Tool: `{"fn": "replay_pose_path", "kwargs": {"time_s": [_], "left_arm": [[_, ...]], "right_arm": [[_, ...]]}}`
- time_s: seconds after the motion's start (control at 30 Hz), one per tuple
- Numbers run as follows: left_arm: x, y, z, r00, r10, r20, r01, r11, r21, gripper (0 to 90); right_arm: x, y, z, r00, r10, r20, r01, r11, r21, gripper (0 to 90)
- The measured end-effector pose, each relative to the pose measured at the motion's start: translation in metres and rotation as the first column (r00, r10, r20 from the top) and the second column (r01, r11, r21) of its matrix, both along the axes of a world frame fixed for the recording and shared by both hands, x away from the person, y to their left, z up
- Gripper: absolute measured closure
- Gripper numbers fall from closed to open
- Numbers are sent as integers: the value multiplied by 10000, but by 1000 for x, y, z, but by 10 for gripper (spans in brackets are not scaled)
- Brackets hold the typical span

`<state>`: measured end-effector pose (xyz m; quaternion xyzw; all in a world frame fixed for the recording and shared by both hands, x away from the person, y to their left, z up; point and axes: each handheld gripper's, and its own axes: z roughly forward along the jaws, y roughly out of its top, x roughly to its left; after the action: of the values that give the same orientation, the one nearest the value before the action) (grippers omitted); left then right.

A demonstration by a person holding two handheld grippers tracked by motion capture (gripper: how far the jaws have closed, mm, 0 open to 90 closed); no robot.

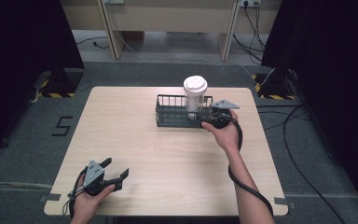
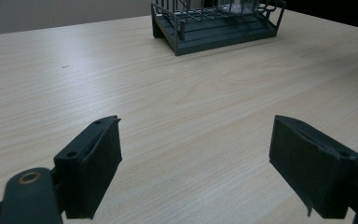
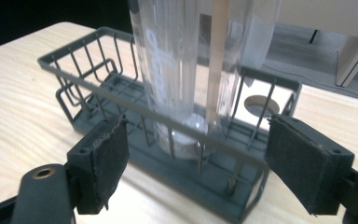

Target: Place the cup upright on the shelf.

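Wire bars of the dark rack stand between our right gripper and the clear cup. The cup stands upright inside the rack, near its right end, white lid on top. Our right gripper's jaws stand apart just outside the rack's near wall, with nothing clamped between them. Our left gripper rests well away at the near left corner of the pale wood worktop, jaws wide apart over bare wood.

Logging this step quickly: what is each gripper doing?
Left gripper: open, empty, above the wooden table.
Right gripper: open, holding nothing, at the dark wire basket.
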<state>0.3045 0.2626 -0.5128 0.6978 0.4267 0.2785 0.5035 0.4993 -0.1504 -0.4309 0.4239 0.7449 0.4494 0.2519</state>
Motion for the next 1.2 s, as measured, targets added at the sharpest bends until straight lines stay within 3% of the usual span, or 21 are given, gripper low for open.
{"fn": "replay_pose_path", "kwargs": {"time_s": [1.2], "left_arm": [[0, -1, 0, 10000, 26, 2, -26, 9999, 107, 158]], "right_arm": [[-57, -60, -22, 9977, -441, -520, 445, 9990, 69, 325]]}}
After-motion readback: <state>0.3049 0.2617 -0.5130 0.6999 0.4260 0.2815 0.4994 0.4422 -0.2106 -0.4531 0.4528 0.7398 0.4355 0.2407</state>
